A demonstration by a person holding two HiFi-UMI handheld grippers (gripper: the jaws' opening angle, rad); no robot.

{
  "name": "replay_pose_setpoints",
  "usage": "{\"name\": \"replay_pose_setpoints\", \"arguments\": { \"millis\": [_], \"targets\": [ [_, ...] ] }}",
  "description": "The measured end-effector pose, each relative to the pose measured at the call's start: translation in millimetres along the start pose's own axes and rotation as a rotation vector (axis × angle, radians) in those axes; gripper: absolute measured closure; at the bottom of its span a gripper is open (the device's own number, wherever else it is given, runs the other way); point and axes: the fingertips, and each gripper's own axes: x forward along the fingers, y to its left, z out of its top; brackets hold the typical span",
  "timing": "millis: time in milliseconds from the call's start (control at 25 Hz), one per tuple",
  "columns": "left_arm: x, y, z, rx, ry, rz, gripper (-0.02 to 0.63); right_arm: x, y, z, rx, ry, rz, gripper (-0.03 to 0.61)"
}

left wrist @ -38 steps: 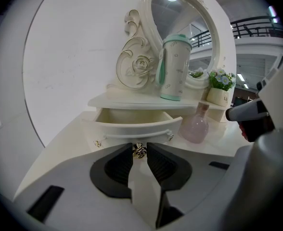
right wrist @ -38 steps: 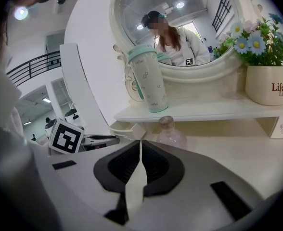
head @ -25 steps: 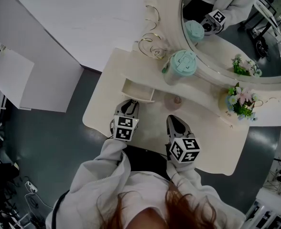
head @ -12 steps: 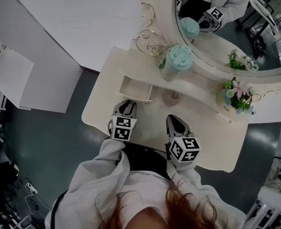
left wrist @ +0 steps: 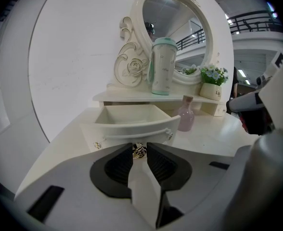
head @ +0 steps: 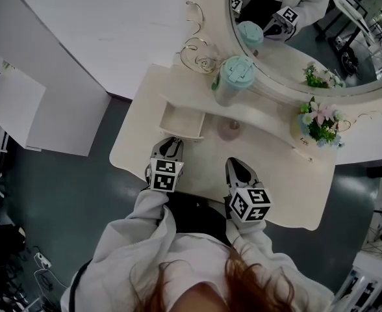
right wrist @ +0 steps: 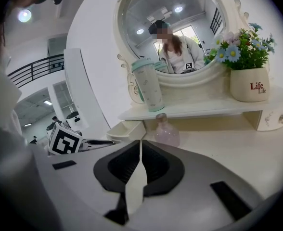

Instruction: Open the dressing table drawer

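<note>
The small cream drawer (head: 181, 122) under the dressing table's left shelf stands pulled out, its inside bare (left wrist: 132, 117). My left gripper (head: 169, 143) is right at the drawer's front, its jaws closed on the little metal drawer knob (left wrist: 139, 150), which sits between the tips of my left gripper (left wrist: 139, 148). To its right, my right gripper (head: 238, 164) hovers over the tabletop with its jaws together and nothing in them; in the right gripper view the jaws of the right gripper (right wrist: 140, 142) meet at their tips.
On the shelf stand a teal-lidded tumbler (head: 233, 80) and a flower pot (head: 318, 125). A pink bottle (head: 230, 130) sits on the cream tabletop (head: 282, 181) ahead of the right gripper. The oval mirror (head: 295, 25) rises behind. The table's edge lies close to the person's body.
The table has slid slightly left in the head view. The left gripper stays at the drawer knob; the right gripper has drifted a little away from the pink bottle.
</note>
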Motion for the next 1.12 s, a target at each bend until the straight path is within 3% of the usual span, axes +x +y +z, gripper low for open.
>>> {"name": "replay_pose_setpoints", "arguments": {
  "millis": [280, 400, 600, 800, 1120],
  "targets": [
    [-0.7, -0.9, 4.9, 0.012, -0.015, 0.014, 0.511, -13.7, 0.9, -9.2, 0.014, -0.019, -0.011, 0.538],
    [-4.4, 0.6, 4.8, -0.056, -0.04, 0.023, 0.505, -21.1, 3.2, -15.4, 0.02, -0.028, -0.013, 0.538],
    [-39.9, -4.6, 9.8, -0.163, -0.149, 0.042, 0.502, -42.9, 0.8, -24.3, 0.019, -0.065, -0.032, 0.538],
    [-85.5, -28.5, 12.9, -0.186, -0.235, -0.023, 0.502, -67.9, -5.3, -26.2, -0.02, -0.122, -0.078, 0.538],
    [-125.9, -53.3, 21.7, -0.168, -0.295, -0.142, 0.503, -81.9, 15.7, -45.7, -0.006, -0.119, -0.069, 0.538]
  ]
}}
